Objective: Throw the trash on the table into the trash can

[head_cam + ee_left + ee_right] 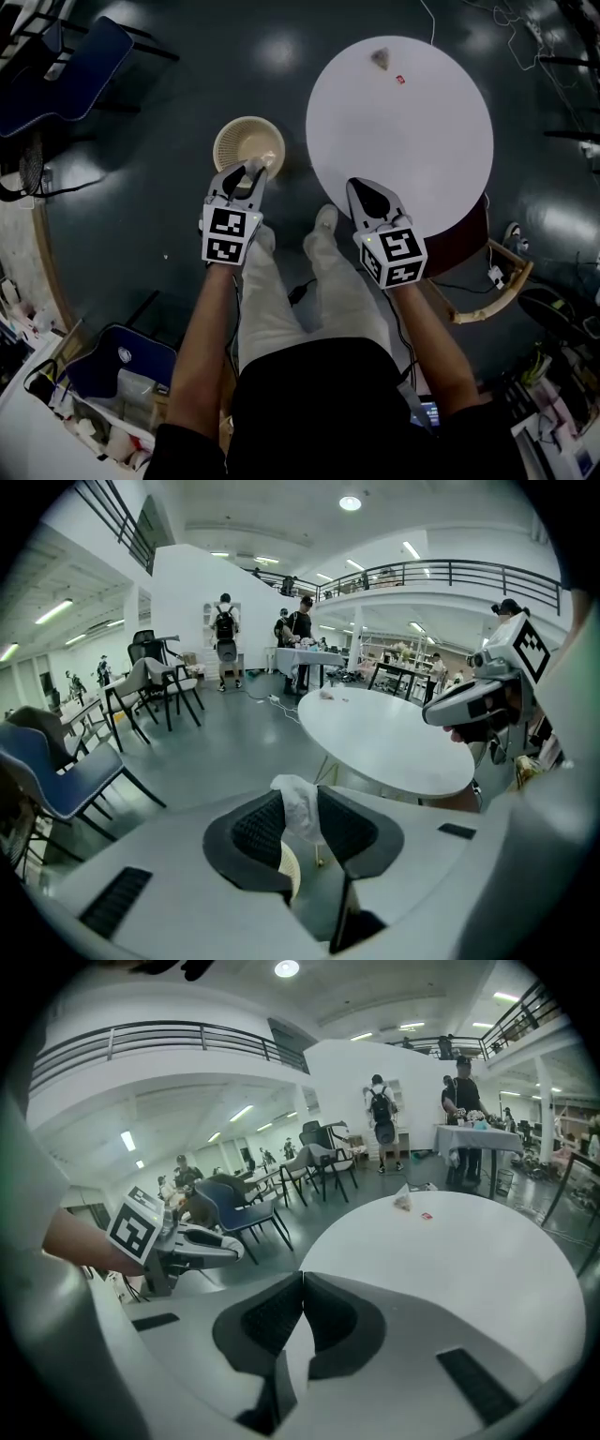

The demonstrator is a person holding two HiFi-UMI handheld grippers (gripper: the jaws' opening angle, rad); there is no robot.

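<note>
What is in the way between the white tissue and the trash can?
Nothing that I can see. The left gripper holds the tissue over the rim of the trash can. The can's top is open, with only air between them.

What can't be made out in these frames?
- Red scrap on the table: too small in head and right gripper views to identify.
- Grey wad: too small to tell the material.
- Bin: near rim covered by the left hand-held gripper in the head view; only a sliver shows between the jaws in the left gripper view.
- Tissue: lower part hidden between the jaws, left gripper view.
</note>
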